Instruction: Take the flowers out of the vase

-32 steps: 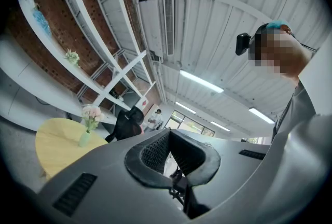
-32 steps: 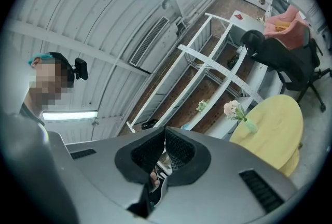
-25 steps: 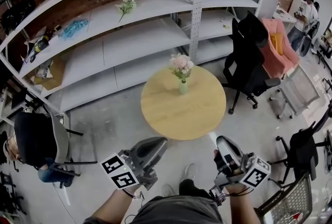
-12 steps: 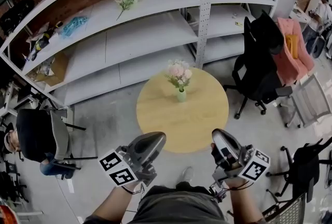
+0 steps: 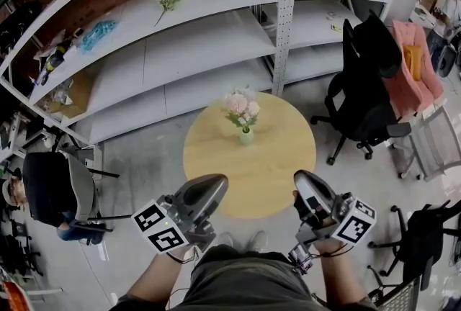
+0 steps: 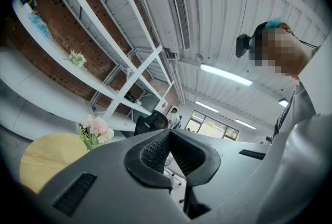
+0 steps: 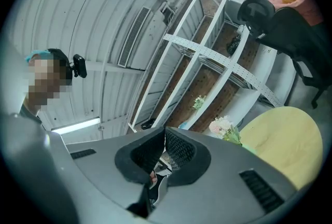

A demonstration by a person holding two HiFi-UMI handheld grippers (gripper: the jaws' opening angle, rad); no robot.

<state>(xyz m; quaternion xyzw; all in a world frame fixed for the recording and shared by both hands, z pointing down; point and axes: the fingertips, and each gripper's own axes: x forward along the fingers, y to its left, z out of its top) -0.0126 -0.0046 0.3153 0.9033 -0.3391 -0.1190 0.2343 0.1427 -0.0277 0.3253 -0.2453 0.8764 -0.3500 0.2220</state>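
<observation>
Left gripper (image 5: 211, 185) and right gripper (image 5: 305, 181), fingers (image 6: 153, 153) clenched empty, draw nearer the flowers (image 5: 240, 105), still well ahead of them.

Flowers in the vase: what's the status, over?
Both shut, empty: left gripper, right gripper. Untouched flowers in vase on round table, ahead of both. Nothing in the way.

The head view looks steeply down on the round pale-wood worktop (image 5: 274, 151); both gripper views face it from low beside it, sharing its pink flowers (image 5: 241, 106).

One vase (image 5: 246, 136), one table (image 5: 277, 162), two tools (image 5: 215, 183) (image 5: 302, 178)
</observation>
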